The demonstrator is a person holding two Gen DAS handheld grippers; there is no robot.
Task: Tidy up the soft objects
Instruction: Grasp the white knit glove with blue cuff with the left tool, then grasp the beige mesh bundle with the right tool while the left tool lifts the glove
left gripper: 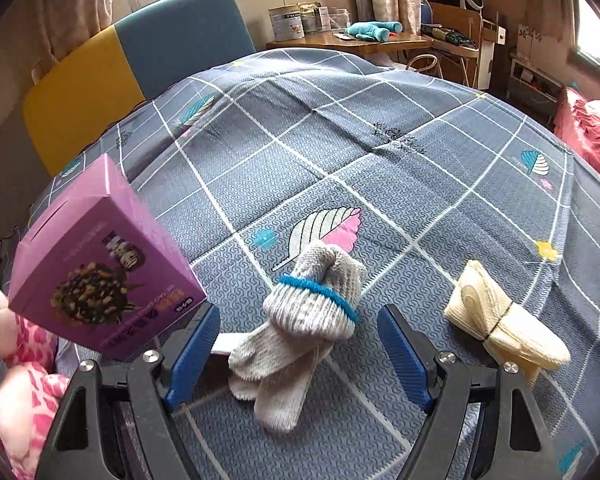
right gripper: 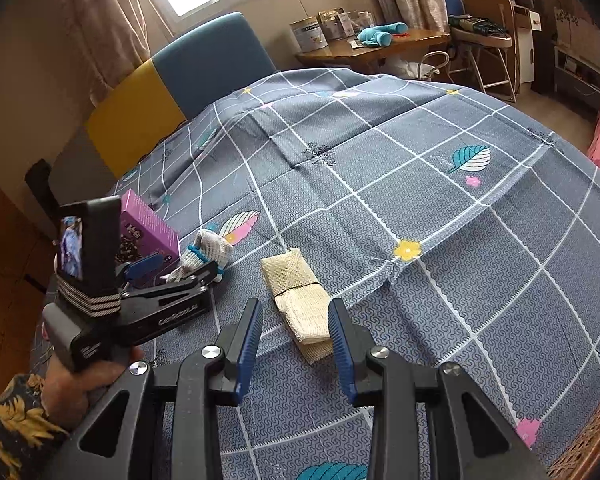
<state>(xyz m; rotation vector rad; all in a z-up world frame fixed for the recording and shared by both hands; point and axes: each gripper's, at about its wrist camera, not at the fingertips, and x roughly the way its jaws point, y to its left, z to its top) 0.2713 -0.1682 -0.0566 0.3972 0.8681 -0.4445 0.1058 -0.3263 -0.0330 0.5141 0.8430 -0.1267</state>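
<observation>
Left gripper [left gripper: 300, 354] open astride grey sock bundle [left gripper: 300, 316], pads clear. Right gripper [right gripper: 296, 344] open, empty, over near end of cream sock bundle [right gripper: 298, 300]. Both bundles on bedsheet [left gripper: 380, 184] right of purple box [left gripper: 104, 264].

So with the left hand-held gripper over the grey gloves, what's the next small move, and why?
Probably lower the left hand-held gripper and close on the grey glove bundle: its open jaws already straddle the bundle, pads not touching. The purple box stands just left.
</observation>
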